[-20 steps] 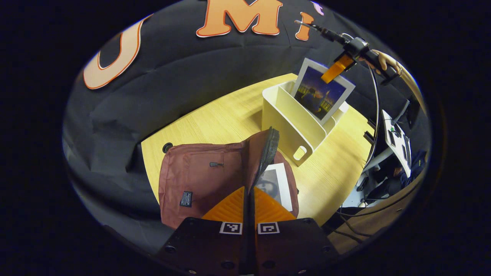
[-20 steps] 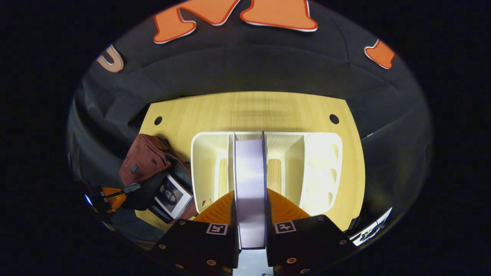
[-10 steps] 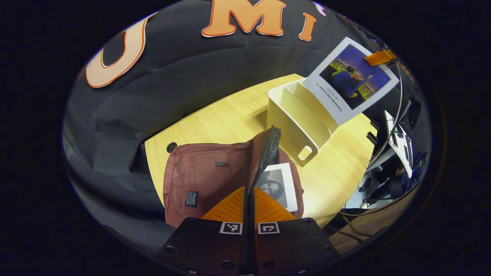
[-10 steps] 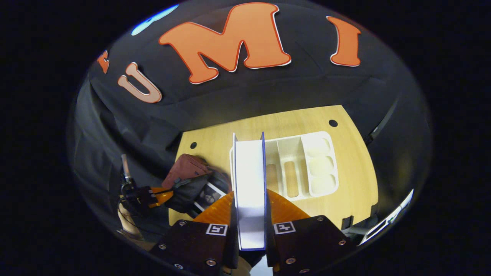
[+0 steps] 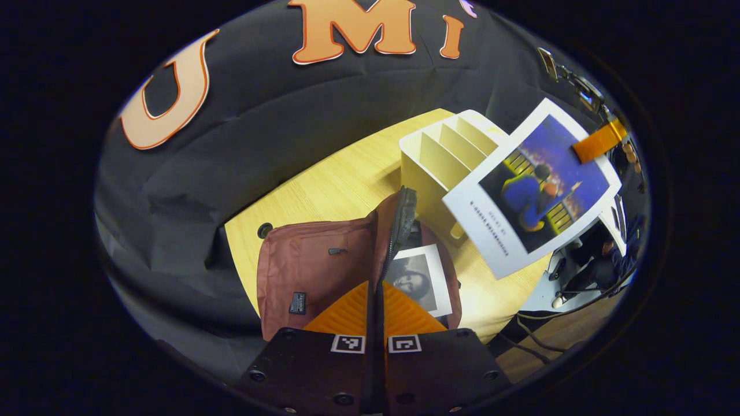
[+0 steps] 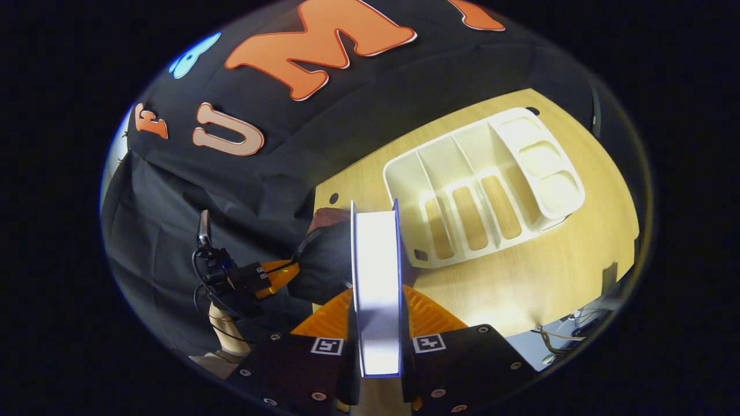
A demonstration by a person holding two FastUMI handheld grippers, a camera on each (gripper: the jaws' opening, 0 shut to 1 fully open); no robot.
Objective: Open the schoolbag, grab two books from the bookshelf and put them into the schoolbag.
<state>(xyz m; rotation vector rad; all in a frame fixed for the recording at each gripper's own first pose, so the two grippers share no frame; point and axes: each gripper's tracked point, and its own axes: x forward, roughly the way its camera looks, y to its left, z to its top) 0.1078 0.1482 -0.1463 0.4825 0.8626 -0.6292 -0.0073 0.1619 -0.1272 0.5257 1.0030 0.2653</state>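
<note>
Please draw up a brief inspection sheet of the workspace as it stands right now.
Surface: wooden table, a round hole by its corner.
Job's things: schoolbag open, flap lifted, first book inside; second book in the air; bookshelf has no books.
Clutter: nothing seen.
Grippers: left gripper shut on the flap edge; right gripper shut on the second book.
Cables: some on the floor beside the table.
Surroundings: black cloth wall.

Table [image 5: 324, 190] with schoolbag [image 5: 312, 263], bookshelf [image 6: 483, 185]
</note>
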